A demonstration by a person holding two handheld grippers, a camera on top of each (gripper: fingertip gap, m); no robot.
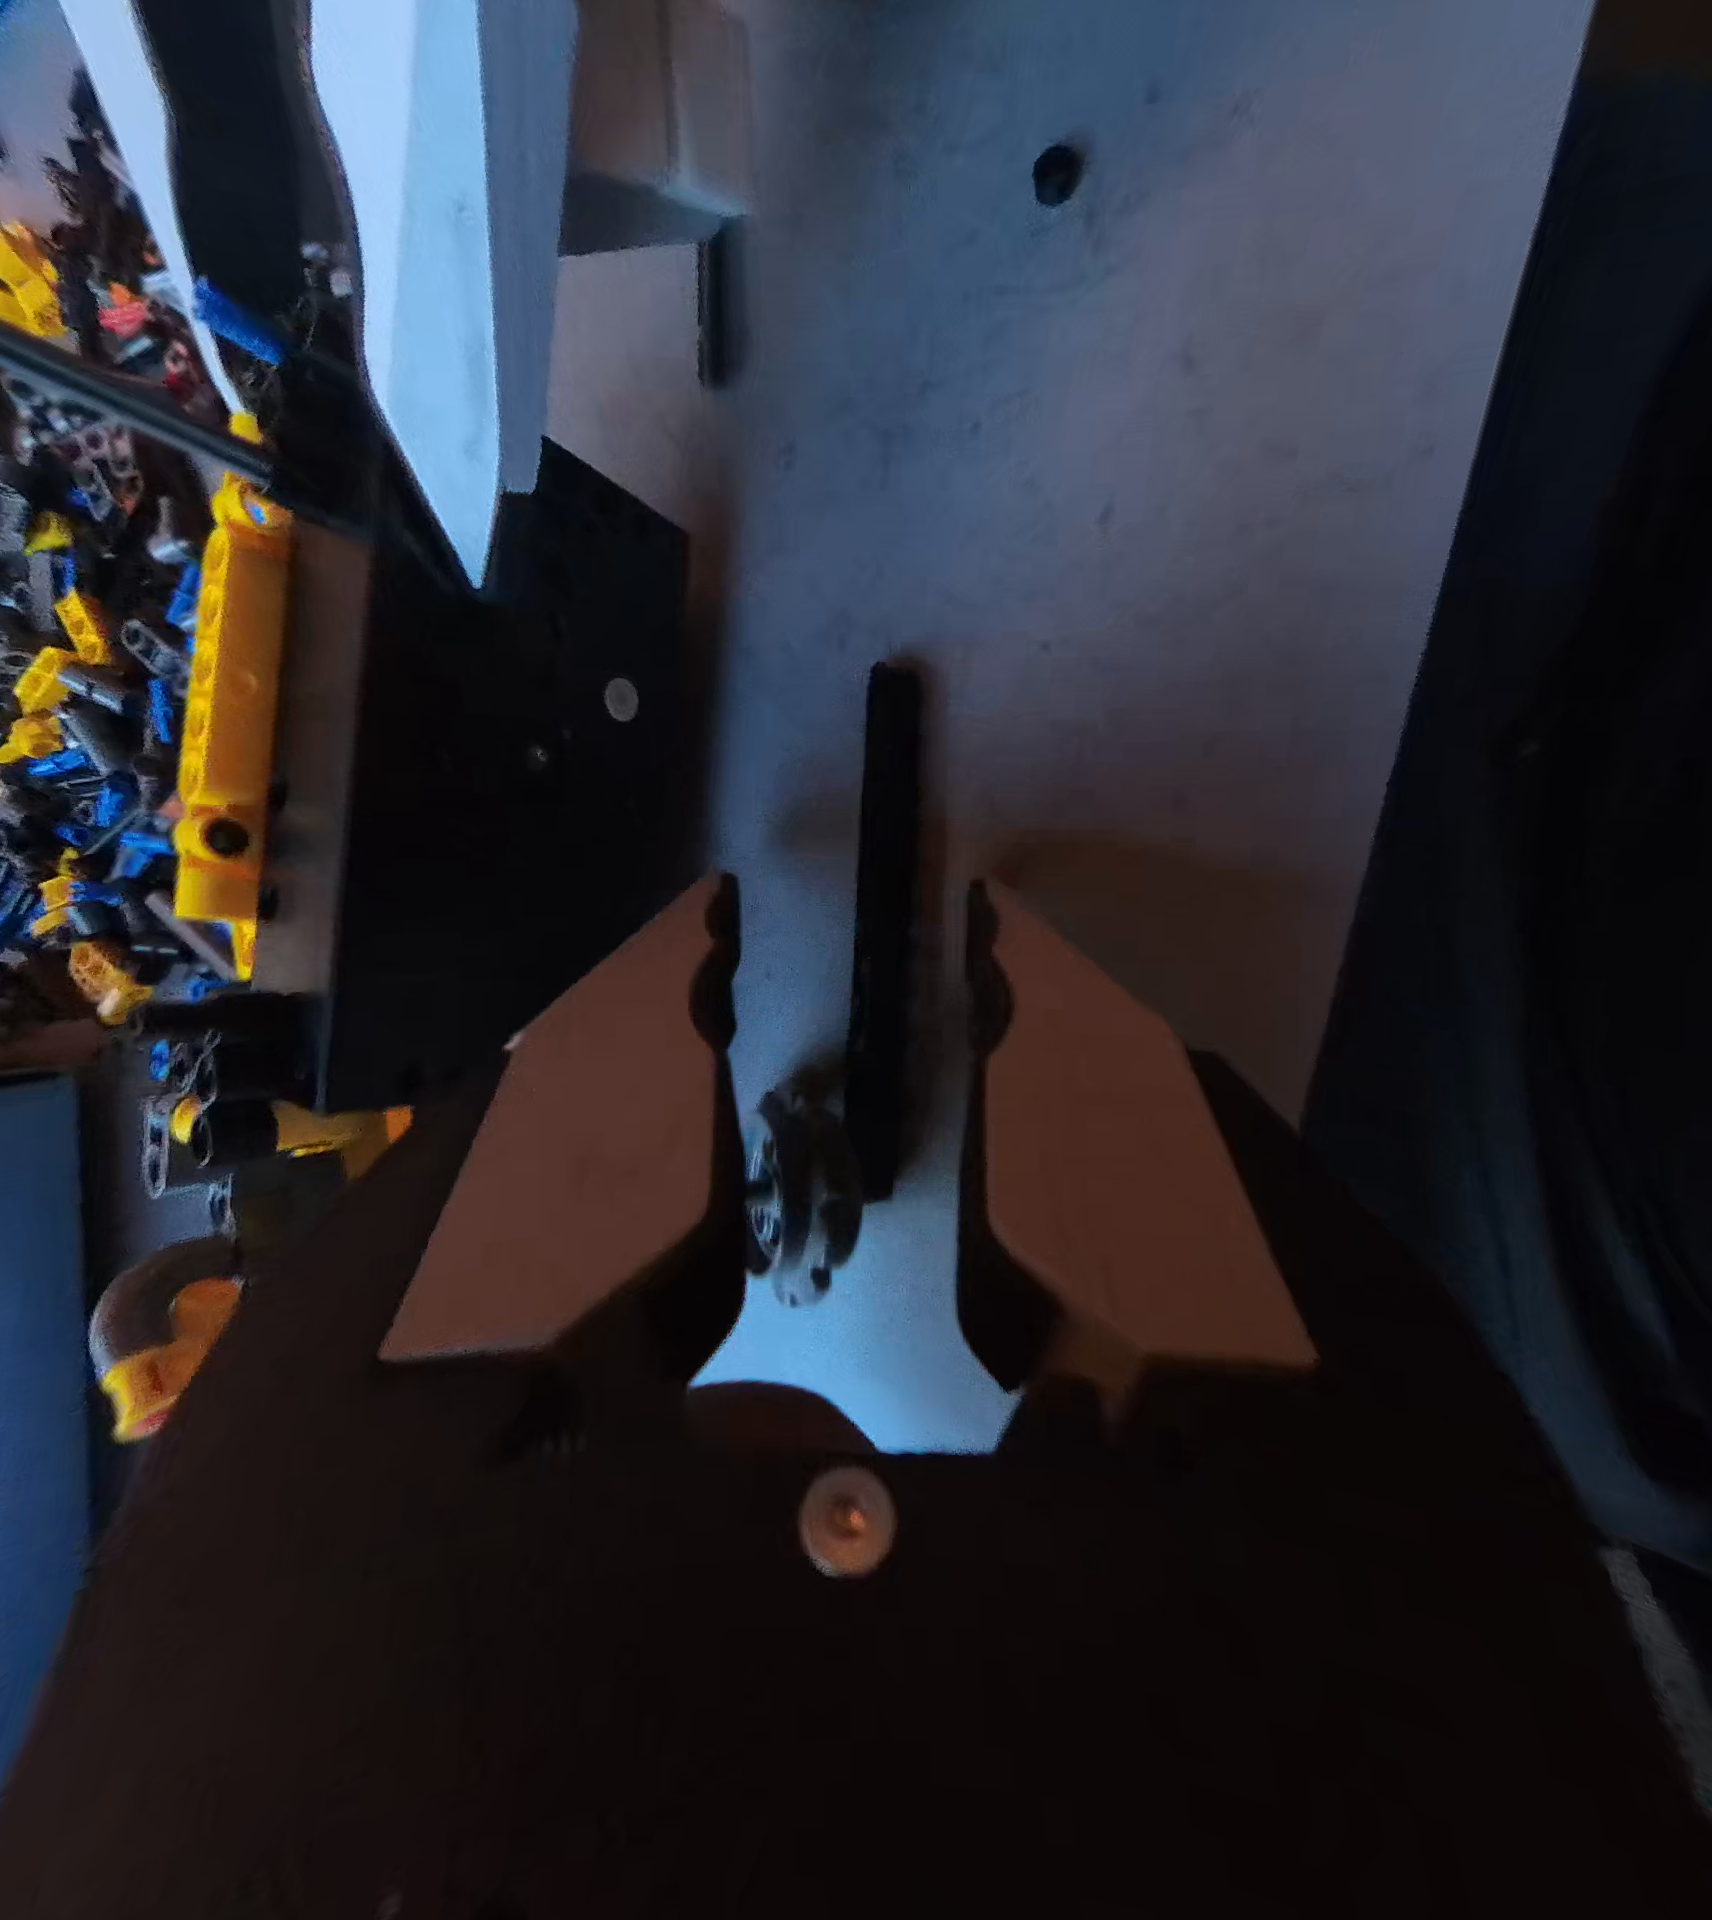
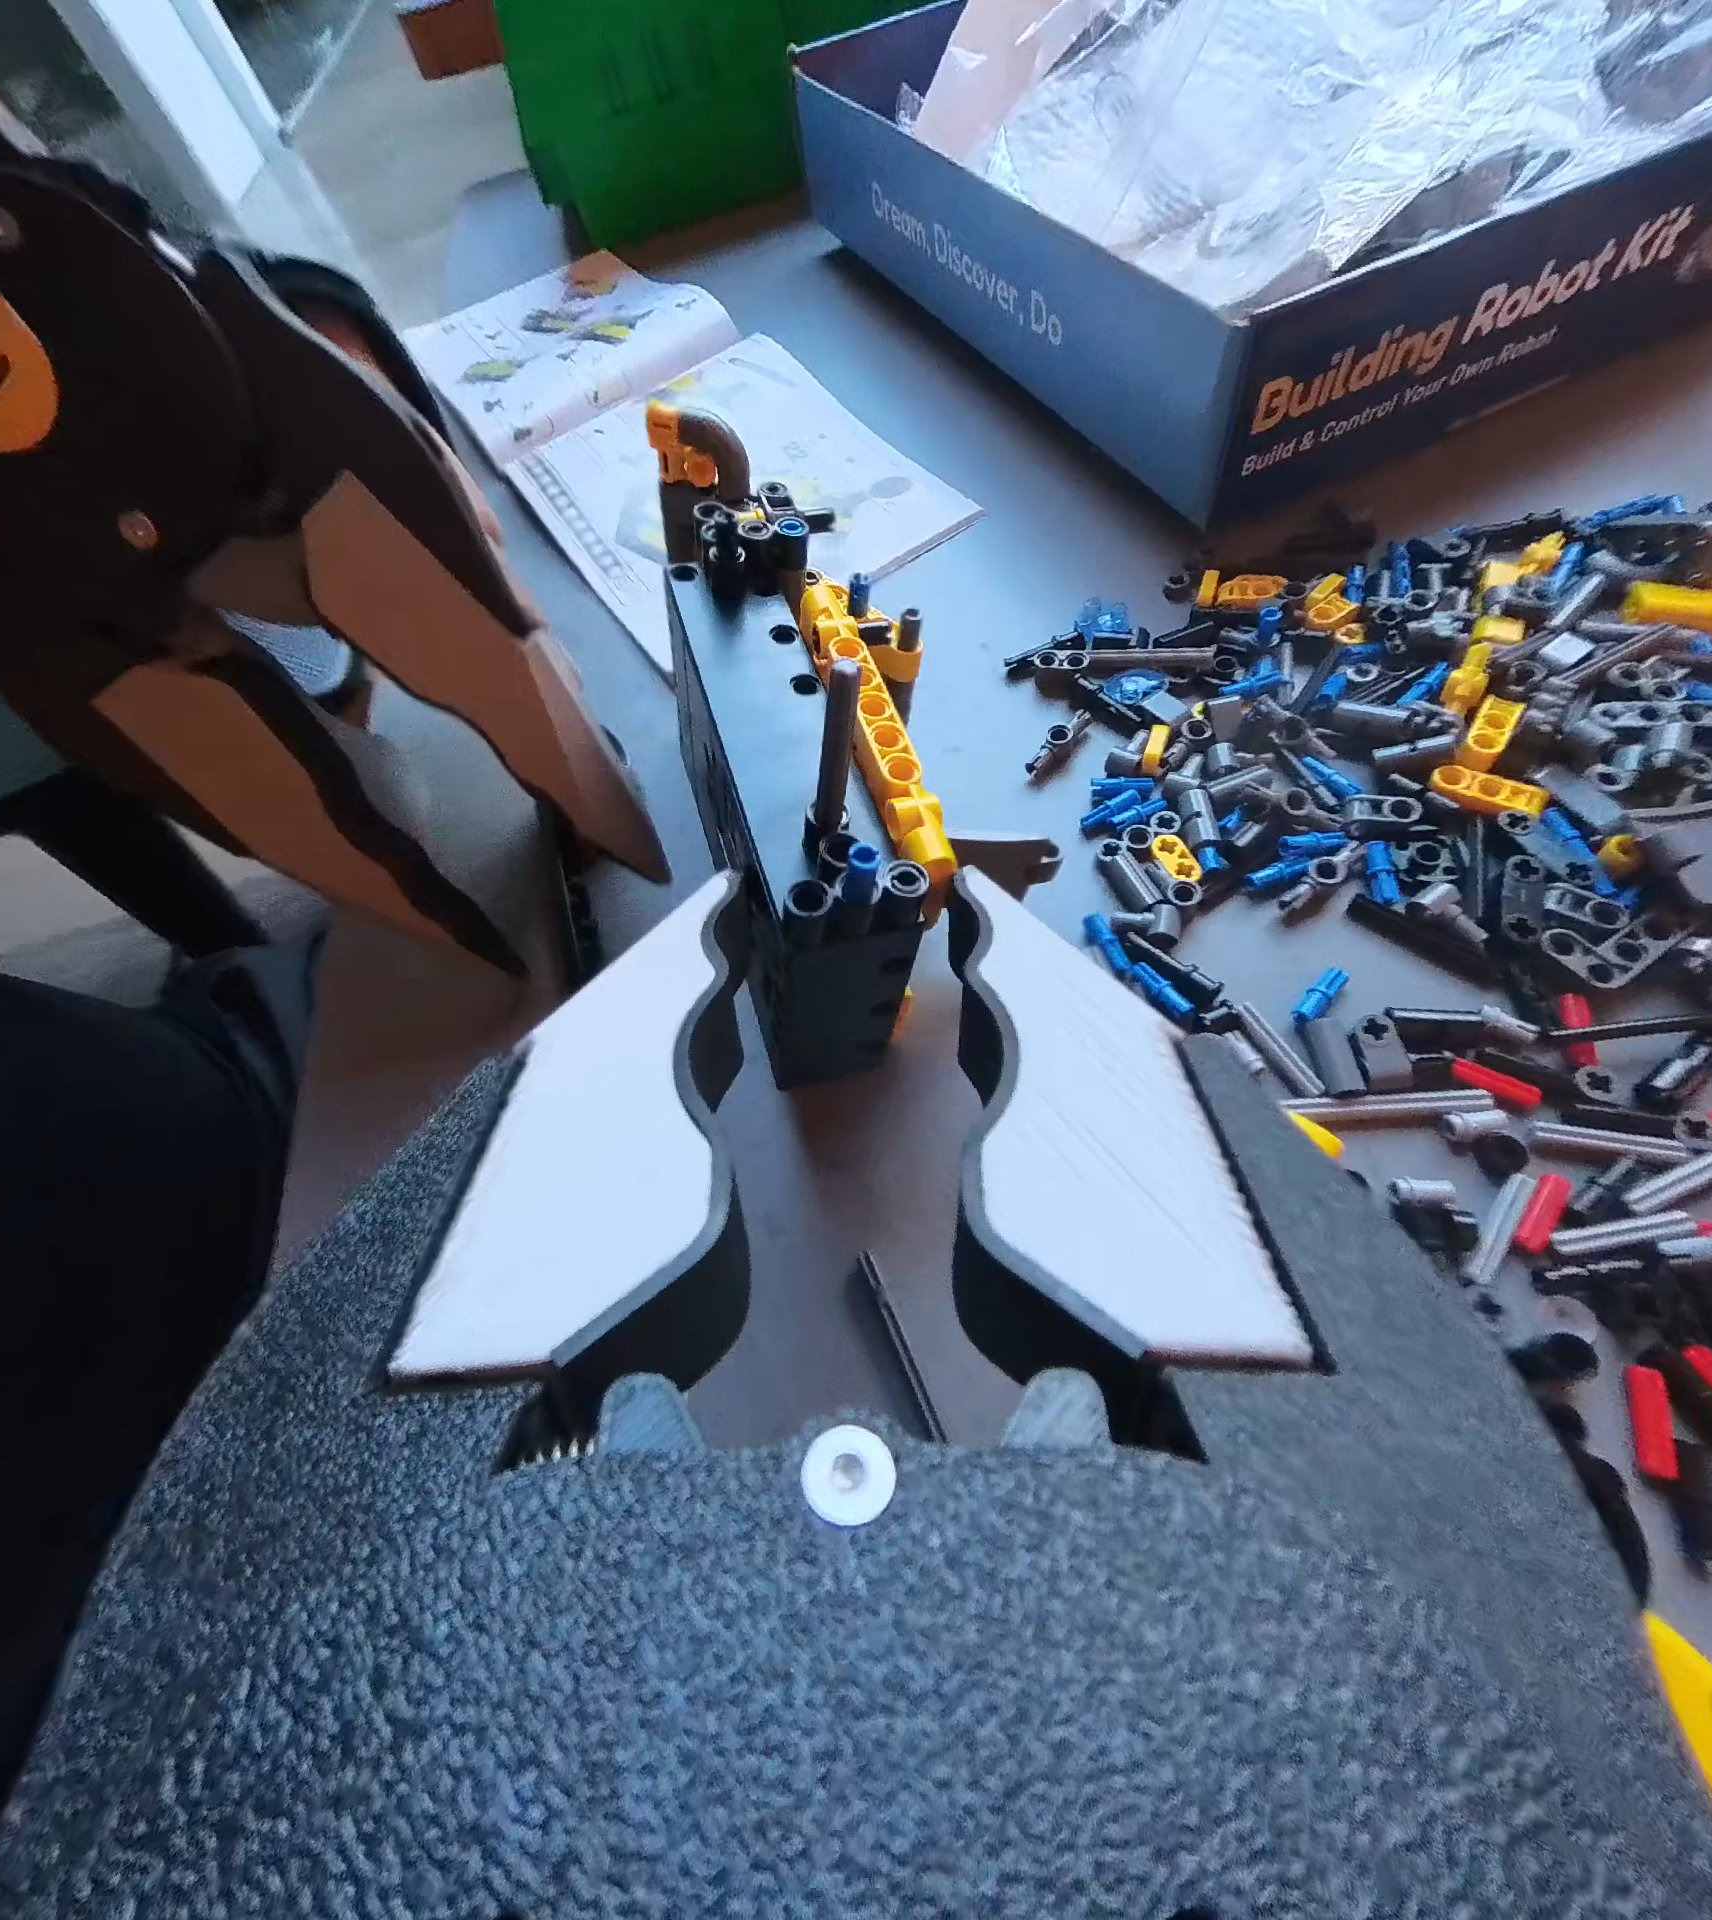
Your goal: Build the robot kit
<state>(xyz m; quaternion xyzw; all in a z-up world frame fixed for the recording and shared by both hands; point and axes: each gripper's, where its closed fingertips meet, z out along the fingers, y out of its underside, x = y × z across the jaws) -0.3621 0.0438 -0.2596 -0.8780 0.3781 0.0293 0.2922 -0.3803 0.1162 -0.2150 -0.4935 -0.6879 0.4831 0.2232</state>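
Note:
A long black plate assembly (image 2: 779,727) with a yellow holed beam (image 2: 883,748) and dark pins stands on edge on the dark table (image 2: 831,1164). My right gripper (image 2: 847,914) is open, with its jaws on either side of the assembly's near end and small gaps showing. My left gripper (image 1: 847,904) is open. A thin black beam (image 1: 883,914) with a grey toothed part (image 1: 800,1195) at its near end sits between its fingers, touching neither. The left gripper also shows in the right wrist view (image 2: 582,920), left of the assembly. The assembly also shows in the left wrist view (image 1: 478,779).
A heap of loose blue, grey, yellow and red building parts (image 2: 1454,790) covers the table's right side. An open blue kit box (image 2: 1195,343) with plastic bags stands at the back. An open instruction booklet (image 2: 623,416) lies behind the assembly. A person's dark-clothed leg (image 2: 52,1195) is at the left.

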